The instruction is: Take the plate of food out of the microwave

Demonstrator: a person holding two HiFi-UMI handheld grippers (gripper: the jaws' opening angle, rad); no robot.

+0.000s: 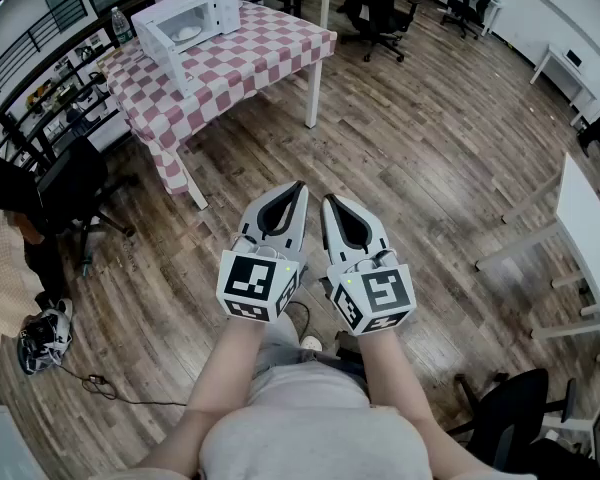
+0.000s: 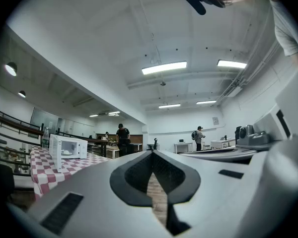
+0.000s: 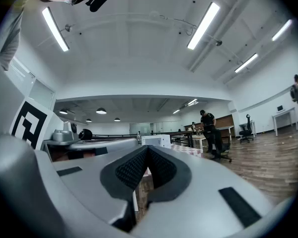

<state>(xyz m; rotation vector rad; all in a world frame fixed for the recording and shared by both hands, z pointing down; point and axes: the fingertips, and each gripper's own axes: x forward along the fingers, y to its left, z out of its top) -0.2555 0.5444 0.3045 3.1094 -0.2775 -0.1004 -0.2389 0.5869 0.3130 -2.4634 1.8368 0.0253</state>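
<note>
A white microwave [image 1: 185,20] stands with its door open on a table with a red-and-white checked cloth [image 1: 242,58], far ahead at the upper left. A white plate [image 1: 187,34] lies inside it; its food is too small to make out. Both grippers are held side by side at waist height over the wooden floor, far from the table. My left gripper [image 1: 300,188] is shut with nothing in it, and so is my right gripper [image 1: 329,201]. The left gripper view shows the microwave [image 2: 67,148] at the left, beyond the shut left gripper [image 2: 152,153]. The right gripper view has the microwave [image 3: 156,141] just past the shut right gripper [image 3: 148,148].
A person in black [image 1: 20,218] sits by an office chair [image 1: 75,183] at the left, with a bag [image 1: 45,336] and cable on the floor. White desks [image 1: 590,238] line the right side and a black chair [image 1: 510,418] stands at the lower right. Other people stand far off [image 2: 123,138].
</note>
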